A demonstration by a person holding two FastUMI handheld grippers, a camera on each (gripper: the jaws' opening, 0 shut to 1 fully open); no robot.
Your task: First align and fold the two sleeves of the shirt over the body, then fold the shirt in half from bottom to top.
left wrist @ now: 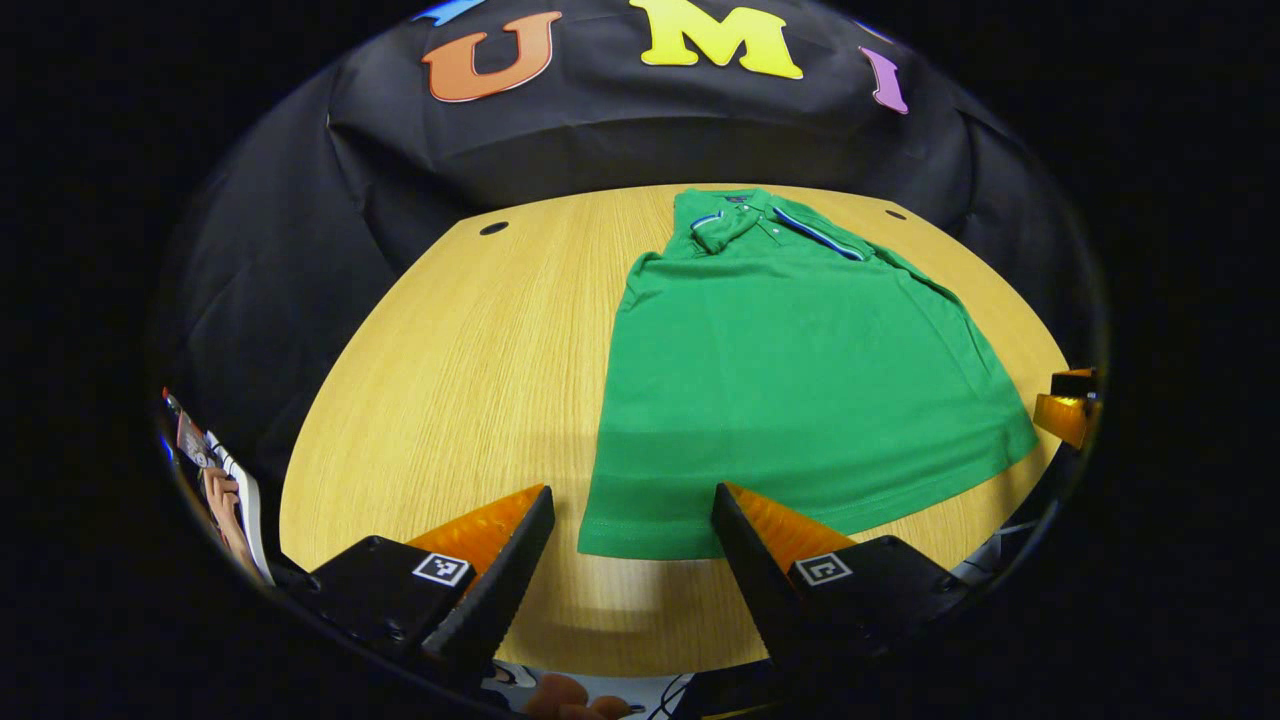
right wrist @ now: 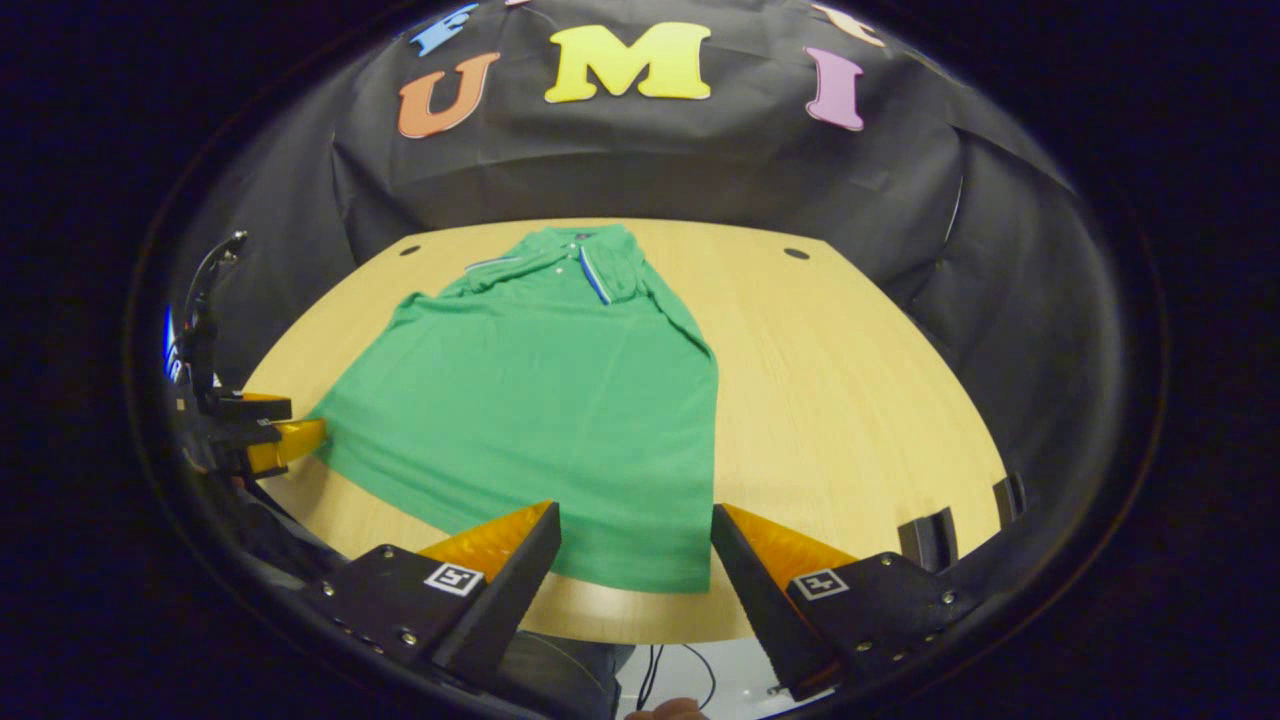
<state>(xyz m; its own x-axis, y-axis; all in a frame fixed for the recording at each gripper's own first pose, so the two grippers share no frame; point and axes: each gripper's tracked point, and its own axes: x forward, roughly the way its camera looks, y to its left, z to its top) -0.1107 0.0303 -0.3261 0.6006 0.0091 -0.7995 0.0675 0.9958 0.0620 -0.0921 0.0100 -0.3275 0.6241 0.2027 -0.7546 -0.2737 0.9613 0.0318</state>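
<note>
**Sleeves folded in, bottom-to-top fold up next**

In the left gripper view, the left gripper hangs wide open over the near left corner of the green shirt, holding nothing. The shirt lies flat on the wooden table, collar at the far edge, sleeves apparently already tucked over the body. In the right gripper view, the right gripper is likewise spread wide and empty above the near right hem corner. The next move likely calls for both to descend, pinch the hem corners and carry them toward the collar.
</note>
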